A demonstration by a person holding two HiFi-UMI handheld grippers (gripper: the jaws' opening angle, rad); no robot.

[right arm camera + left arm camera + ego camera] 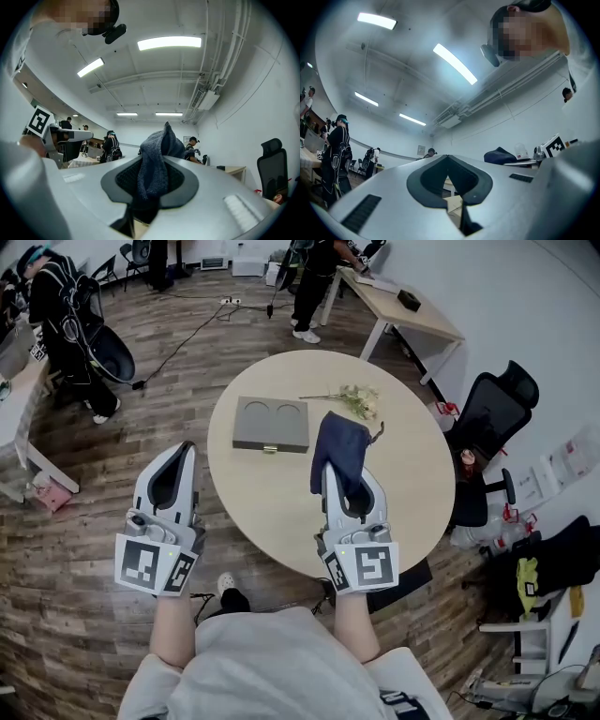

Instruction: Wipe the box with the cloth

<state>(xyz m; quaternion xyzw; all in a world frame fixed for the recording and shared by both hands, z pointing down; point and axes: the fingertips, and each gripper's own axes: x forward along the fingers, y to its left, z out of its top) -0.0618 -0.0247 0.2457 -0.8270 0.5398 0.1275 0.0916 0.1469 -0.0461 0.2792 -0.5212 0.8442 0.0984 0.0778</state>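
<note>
A flat grey box (271, 424) with two round recesses and a small brass clasp lies on the round table (281, 512). My right gripper (339, 472) is raised over the table's near right part, shut on a dark blue cloth (339, 454) that stands up out of its jaws. In the right gripper view the cloth (155, 164) is pinched between the dark pads and pokes upward. My left gripper (174, 465) hangs over the floor left of the table, shut and holding nothing; its pads (429, 180) meet.
A sprig of pale flowers (354, 399) lies on the table behind the cloth. A black office chair (492, 418) stands at the right, a desk (403, 306) at the back. People stand at the far left and back. Cables run over the wooden floor.
</note>
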